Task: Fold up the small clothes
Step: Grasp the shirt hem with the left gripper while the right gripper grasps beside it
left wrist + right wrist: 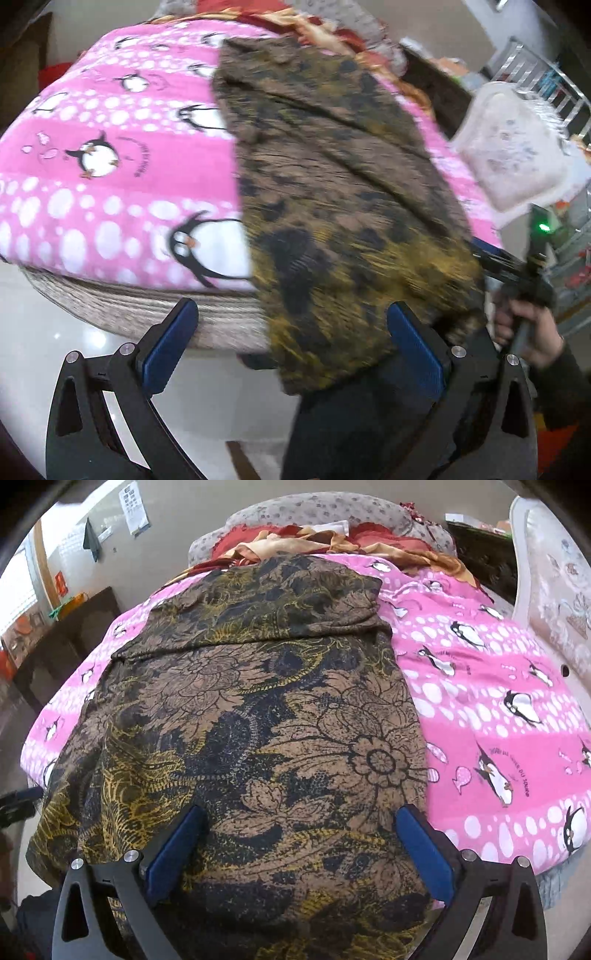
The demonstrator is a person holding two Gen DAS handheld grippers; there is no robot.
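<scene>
Lengthwise along the pink blanket (498, 686) lies the brown garment (258, 701), seemingly flat; both grippers' jaws spread.

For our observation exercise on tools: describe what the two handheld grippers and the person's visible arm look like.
Both the left gripper and the right gripper have black angular frames with triangular cut-outs, round silver pivot bolts and flat blue pads lining the jaws. Seen from the left wrist view, the right gripper's body is black with a glowing green light. The hand gripping it emerges from a dark sleeve.
</scene>
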